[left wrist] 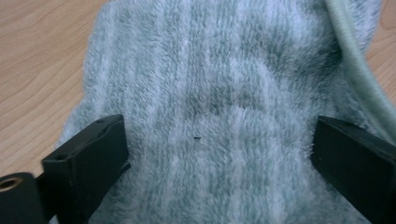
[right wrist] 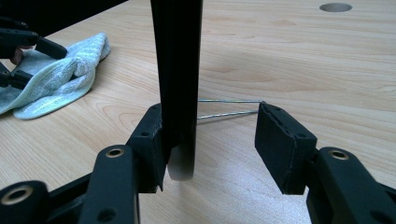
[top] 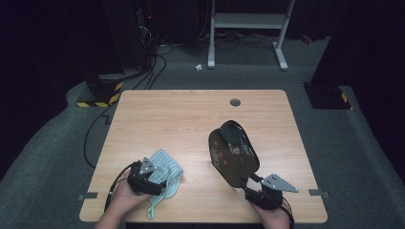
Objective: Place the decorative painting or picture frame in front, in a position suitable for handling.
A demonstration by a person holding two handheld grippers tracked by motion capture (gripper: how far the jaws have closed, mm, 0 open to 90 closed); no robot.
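cloth: pale green striped towel (top: 165, 172), rumpled, lying on table (top: 191, 124) near front-left edge
left gripper: (top: 152, 183) pointing down onto cloth, jaws spread wide, pile between them, nothing clamped
dish: dark oval plate (top: 233, 153) with painted pattern, standing on edge, front-right of table
right gripper: (top: 248, 187) at dish's lower rim; left jaw touching rim, right jaw clear with a gap, not clamped

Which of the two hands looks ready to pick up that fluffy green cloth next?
The left. Its left gripper sits right over the cloth, open, with the fabric between its jaws. The right gripper is busy propping the dark plate upright on edge, far from the cloth.
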